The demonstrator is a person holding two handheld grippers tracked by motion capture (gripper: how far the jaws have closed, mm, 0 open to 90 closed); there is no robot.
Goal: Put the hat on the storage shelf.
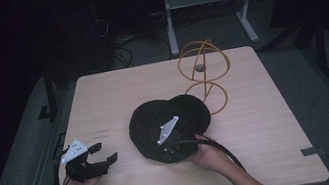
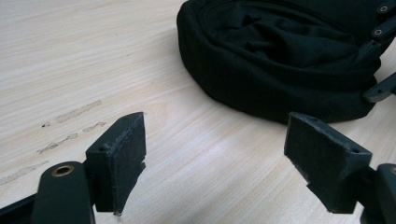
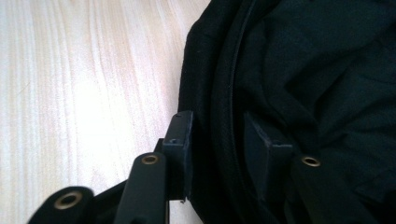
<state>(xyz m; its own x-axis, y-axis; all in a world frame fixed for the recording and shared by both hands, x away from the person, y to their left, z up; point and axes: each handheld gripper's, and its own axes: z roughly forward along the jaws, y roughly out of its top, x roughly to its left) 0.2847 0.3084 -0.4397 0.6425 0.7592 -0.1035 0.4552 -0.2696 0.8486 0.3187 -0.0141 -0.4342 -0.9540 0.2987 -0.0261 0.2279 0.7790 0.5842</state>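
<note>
Straddling the near rim of the black fabric hat [image 1: 157, 124] at the frame's centre, the right tool [image 3: 219, 140] is not yet clamped and should pinch squarely — one pad inside, one outside — while the left tool [image 1: 103, 153] waits open on the worktop [image 1: 268, 120].

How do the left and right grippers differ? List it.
Left gripper has jaws gaping wide; right gripper has them narrower. Left gripper sits over bare table, nothing between; right gripper straddles the black fabric bag rim, one jaw inside. Both have black jaws.
</note>
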